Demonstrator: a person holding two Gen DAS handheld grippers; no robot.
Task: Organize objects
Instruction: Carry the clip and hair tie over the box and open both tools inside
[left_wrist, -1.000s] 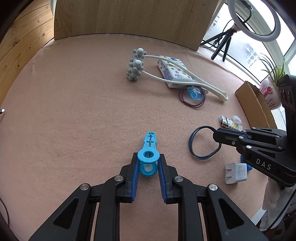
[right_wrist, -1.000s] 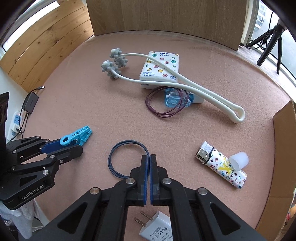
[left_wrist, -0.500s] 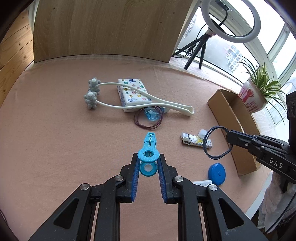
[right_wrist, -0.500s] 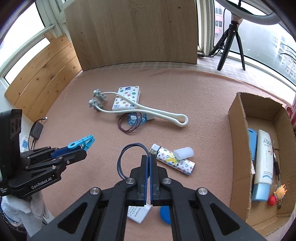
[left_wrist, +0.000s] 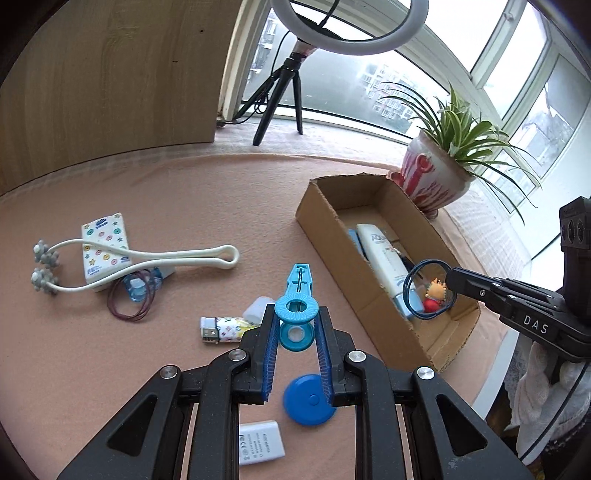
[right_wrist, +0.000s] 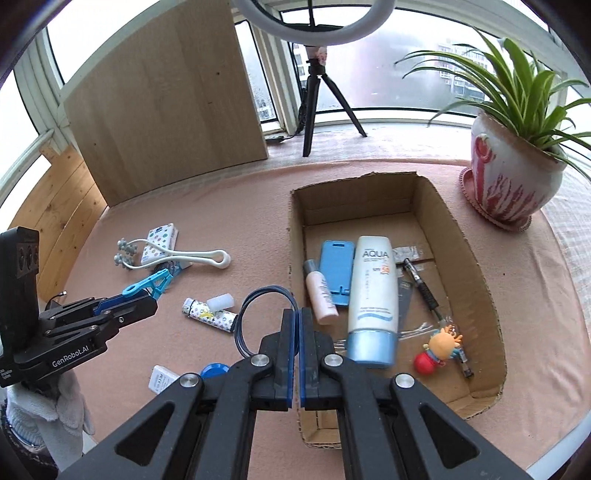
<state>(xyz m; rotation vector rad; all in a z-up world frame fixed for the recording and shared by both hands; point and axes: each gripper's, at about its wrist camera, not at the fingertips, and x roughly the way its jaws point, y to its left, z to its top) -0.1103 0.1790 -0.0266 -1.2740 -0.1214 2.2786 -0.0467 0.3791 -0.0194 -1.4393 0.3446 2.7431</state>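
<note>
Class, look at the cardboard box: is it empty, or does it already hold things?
Not empty. The open brown cardboard box holds a white sunscreen tube, a blue phone stand and a small cartoon figure.

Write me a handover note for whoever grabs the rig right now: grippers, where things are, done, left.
Left gripper: shut on the light-blue clip, held above the mat.
Right gripper: shut on the dark-blue hair tie, held near the cardboard box.
Done, already in the box: sunscreen tube, blue phone stand, small pink bottle, pen, cartoon figure.
Left on the mat: massage roller, tissue pack, maroon hair tie, patterned lighter, blue disc, white charger.
Next, likely: drop the clip and the tie in the box.
</note>
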